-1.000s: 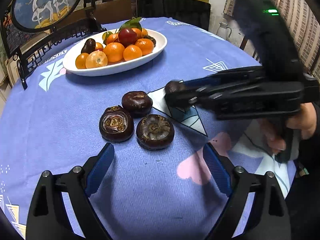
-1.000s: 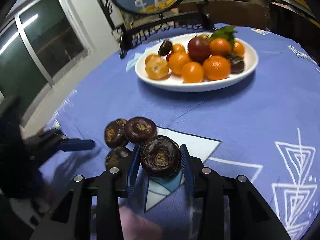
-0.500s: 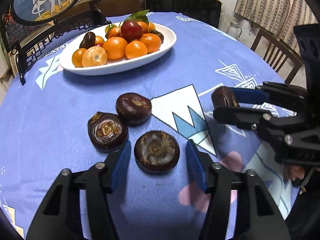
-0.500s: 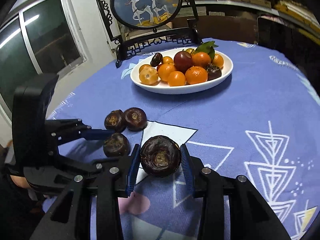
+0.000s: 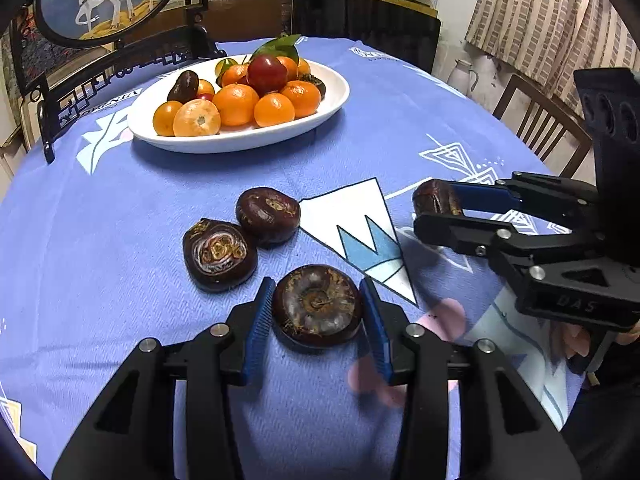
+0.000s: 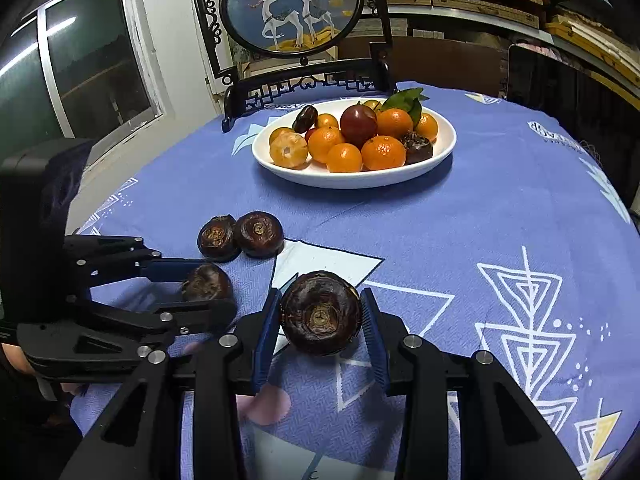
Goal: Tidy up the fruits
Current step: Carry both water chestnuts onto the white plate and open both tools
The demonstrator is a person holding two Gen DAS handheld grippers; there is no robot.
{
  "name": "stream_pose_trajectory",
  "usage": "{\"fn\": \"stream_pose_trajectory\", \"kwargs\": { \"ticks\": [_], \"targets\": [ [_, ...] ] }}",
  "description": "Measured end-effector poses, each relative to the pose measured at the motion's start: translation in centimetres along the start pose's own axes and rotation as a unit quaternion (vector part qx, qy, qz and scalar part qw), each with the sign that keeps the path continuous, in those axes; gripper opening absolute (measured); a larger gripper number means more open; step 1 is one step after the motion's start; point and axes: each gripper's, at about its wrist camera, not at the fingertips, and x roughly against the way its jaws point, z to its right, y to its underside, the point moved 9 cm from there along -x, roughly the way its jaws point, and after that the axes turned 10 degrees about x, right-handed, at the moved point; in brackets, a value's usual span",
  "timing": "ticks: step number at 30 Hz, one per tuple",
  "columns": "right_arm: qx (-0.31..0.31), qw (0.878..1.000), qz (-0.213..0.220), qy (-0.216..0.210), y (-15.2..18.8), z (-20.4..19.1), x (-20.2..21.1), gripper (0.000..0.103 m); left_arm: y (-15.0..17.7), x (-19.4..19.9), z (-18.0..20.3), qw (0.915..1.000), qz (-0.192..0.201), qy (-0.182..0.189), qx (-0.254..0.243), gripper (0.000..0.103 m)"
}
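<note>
Left gripper [image 5: 317, 307] had its blue pads against a dark water chestnut [image 5: 317, 305] resting on the counter [image 5: 400, 120], apparently clamped. Right gripper [image 6: 320, 314] was clenched on another chestnut [image 6: 321, 312], seemingly lifted. Two more chestnuts [image 5: 219, 254] [image 5: 268, 215] lay touching each other nearby. On the white plate [image 5: 336, 98], oranges [image 5: 235, 104] were already piled, so roughly four pieces seemed left to gather.

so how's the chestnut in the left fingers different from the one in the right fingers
the left chestnut sits flat on the tablecloth; the right chestnut looks lifted clear of it. the left chestnut lies face up, the right chestnut seems tipped on edge. both are dark, round and gripped at the sides.
</note>
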Motion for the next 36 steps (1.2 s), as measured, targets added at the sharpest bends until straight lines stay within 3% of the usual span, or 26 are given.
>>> {"fn": "stream_pose_trajectory", "kwargs": {
  "ticks": [12, 24, 31, 36],
  "targets": [
    [0.009, 1.0, 0.005, 0.007, -0.2, -0.8, 0.9, 0.04, -0.1, 2.5, -0.5, 0.9996, 0.023, 0.004, 0.014, 0.042],
    [0.011, 0.998, 0.047, 0.029, -3.7, 1.1, 5.6, 0.04, -5.3, 7.6, -2.1, 0.9955, 0.092, 0.0, 0.021, 0.042],
    [-0.002, 0.998, 0.057, 0.021, -7.9, 3.5, 4.4, 0.04, -10.1, 6.1, -2.5, 0.9947, 0.102, -0.005, 0.015, 0.042],
    [-0.021, 0.998, 0.064, 0.003, -13.7, 5.7, 0.6, 0.04, -14.7, 2.5, -2.7, 0.9947, 0.101, -0.004, 0.019, 0.042]
  ]
}}
